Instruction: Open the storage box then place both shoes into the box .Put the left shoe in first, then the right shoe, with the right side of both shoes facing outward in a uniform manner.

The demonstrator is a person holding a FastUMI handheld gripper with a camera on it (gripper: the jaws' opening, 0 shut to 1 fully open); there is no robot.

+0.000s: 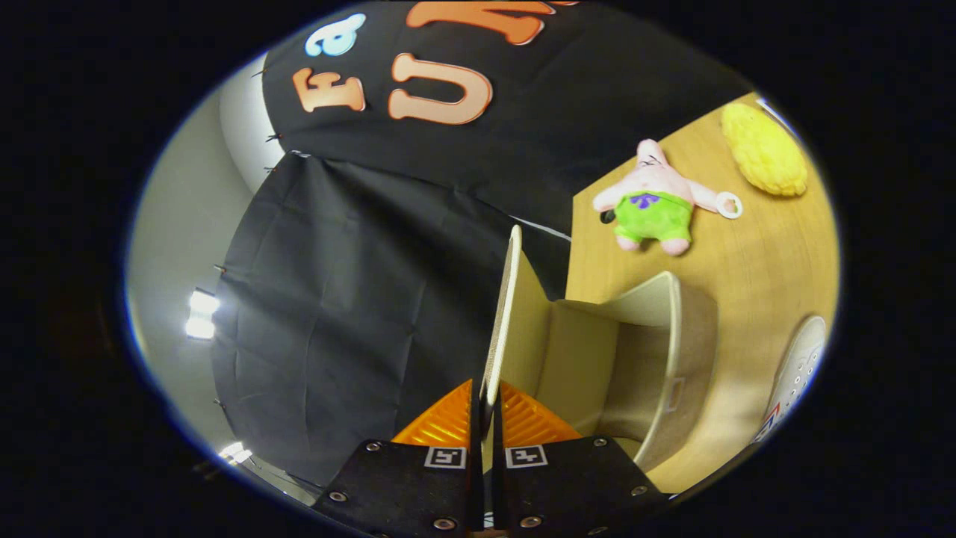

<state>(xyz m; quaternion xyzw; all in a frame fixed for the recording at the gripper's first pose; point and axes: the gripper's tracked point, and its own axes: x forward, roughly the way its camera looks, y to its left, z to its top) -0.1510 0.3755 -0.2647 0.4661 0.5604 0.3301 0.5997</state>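
My gripper (pixel 487 407) is shut on the lid (pixel 506 314) of the beige storage box (pixel 672 351), both fingers pressing on the lid's thin edge. The lid is lifted and stands away from the box, so the box's bare inside (pixel 590 359) lies open beside the fingers. The whole view is rolled sideways. A white shoe (pixel 798 373) with laces and a red-and-blue mark lies on the wooden table (pixel 747 261), past the box on the side away from the lid. Only part of it shows.
A pink plush toy in green shorts (pixel 653 203) lies on the table beyond the box, a white ring by its arm. A yellow sponge-like object (pixel 765 149) sits farther off. The booth's black cloth wall (pixel 358 299) hangs behind the lid.
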